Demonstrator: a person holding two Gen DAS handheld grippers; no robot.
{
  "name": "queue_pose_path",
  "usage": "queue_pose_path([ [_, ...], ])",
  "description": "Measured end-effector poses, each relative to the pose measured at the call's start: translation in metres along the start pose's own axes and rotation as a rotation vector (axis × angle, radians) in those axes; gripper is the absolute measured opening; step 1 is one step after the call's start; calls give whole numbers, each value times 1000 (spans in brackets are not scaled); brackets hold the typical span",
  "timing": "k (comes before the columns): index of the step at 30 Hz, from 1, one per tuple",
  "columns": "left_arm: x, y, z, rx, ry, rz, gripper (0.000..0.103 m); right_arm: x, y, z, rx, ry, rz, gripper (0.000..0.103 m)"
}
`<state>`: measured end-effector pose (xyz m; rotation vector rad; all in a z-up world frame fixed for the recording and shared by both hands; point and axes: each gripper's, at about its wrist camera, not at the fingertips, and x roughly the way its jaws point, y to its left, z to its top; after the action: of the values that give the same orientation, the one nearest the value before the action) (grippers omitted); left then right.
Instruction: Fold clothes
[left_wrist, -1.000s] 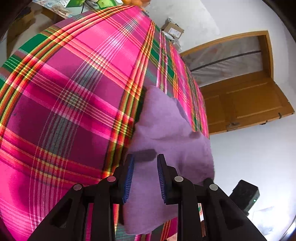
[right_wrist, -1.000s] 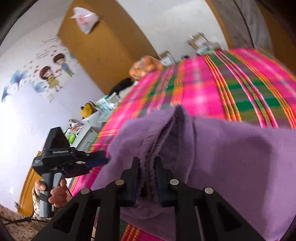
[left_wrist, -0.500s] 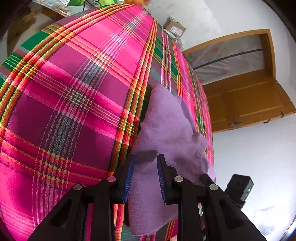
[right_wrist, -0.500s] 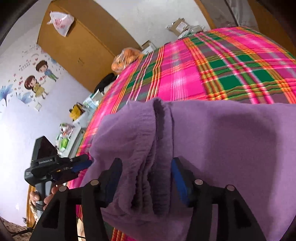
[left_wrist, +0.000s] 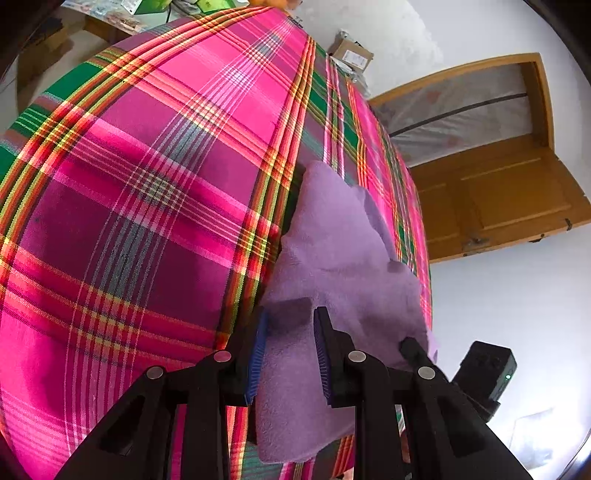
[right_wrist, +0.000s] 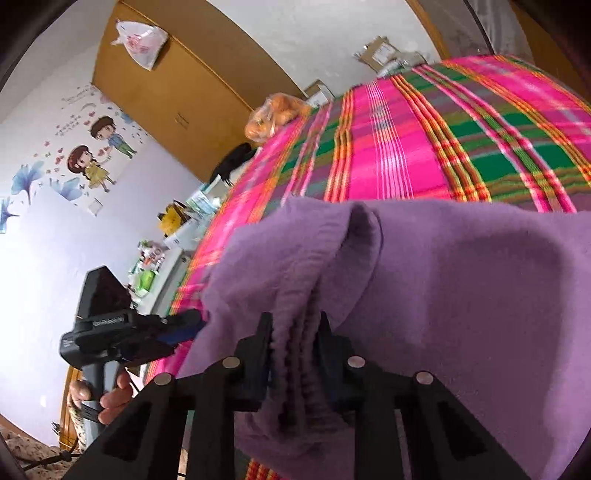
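A purple fleece garment (left_wrist: 332, 258) lies on a pink, green and orange plaid bedspread (left_wrist: 147, 192), near the bed's right edge as the left wrist view shows it. In that view its long axis runs away from the camera, from the broad near end under the jaws to a narrower end pointing toward the far side of the bed, roughly parallel to the orange stripes beside it. The left gripper (left_wrist: 290, 350) hangs over the near end with its jaws spread, blue pads apart and fleece visible between them; whether the pads touch the cloth cannot be told. The right gripper (right_wrist: 295, 354) has its jaws pressed in on a bunched, ribbed fold of the garment (right_wrist: 443, 295), which rises in a ridge from the pinch and spreads wide to the right across the bedspread (right_wrist: 388, 155). In the right wrist view the left gripper (right_wrist: 184, 326) sits just beside the garment's left edge, its handle held by the person's hand (right_wrist: 107, 398). A bag of oranges (right_wrist: 273, 118) rests at the bed's far corner, with a wooden wardrobe (right_wrist: 177, 92) behind it.
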<state>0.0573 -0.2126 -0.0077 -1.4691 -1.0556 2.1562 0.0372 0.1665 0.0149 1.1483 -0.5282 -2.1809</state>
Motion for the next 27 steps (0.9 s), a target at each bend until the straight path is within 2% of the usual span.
queue_pose_path([
  [8, 3, -10, -2, 23, 14, -17, 25, -42, 6, 0, -22, -119, -41, 21],
  [15, 11, -13, -6, 34, 47, -9, 25, -34, -24, -12, 55, -60, -129, 22],
  [16, 12, -14, -6, 35, 51, -4, 25, -31, -28, -14, 62, -53, -138, 24],
  [19, 14, -13, -8, 32, 60, 8, 25, -27, -35, -15, 80, -48, -165, 40],
  [20, 14, -13, -9, 32, 61, 9, 25, -29, -34, -14, 75, -50, -183, 42],
  [22, 13, -13, -9, 35, 60, 11, 25, -32, -30, -12, 46, -65, -221, 42],
  [25, 10, -17, -7, 46, 49, 11, 25, -40, -5, -10, -93, -131, -354, 42],
  [27, 6, -22, -4, 62, 34, 10, 25, -37, 10, -9, -157, -145, -355, 42],
])
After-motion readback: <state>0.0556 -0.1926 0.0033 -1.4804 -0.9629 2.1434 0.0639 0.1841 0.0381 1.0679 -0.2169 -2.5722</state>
